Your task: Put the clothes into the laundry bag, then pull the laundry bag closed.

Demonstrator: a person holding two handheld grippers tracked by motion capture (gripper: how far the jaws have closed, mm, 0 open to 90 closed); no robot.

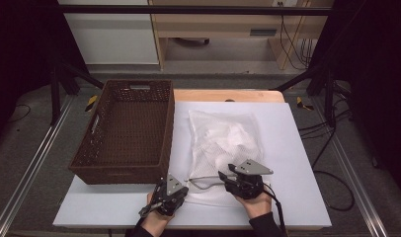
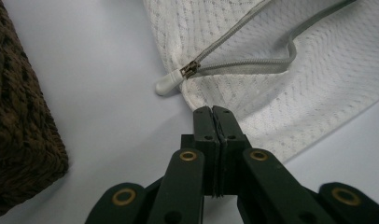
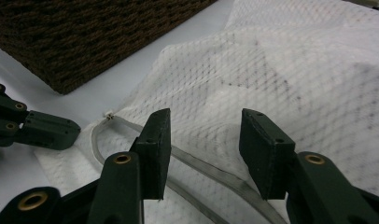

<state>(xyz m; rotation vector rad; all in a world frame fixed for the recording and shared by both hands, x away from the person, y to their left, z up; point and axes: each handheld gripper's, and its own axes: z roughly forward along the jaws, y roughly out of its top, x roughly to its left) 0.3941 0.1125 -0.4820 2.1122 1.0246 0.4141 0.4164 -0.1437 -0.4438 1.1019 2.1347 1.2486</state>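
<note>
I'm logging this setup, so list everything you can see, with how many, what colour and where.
Mesh laundry bag: one, white, lying flat on the mat right of the basket, white cloth inside.
Zipper: one, grey, along the bag's near edge, partly open.
Zipper pull: one, white, at the bag's near left corner.
Wicker basket: one, dark brown, on the table's left side.
Mat: one, white, covering the tabletop.
Table: one, light wood, edge showing behind the mat.
Left gripper: one, black, jaws shut on the bag's near left edge.
Right gripper: one, black, jaws open over the zipper.
Hands: two, at the near table edge.
</note>
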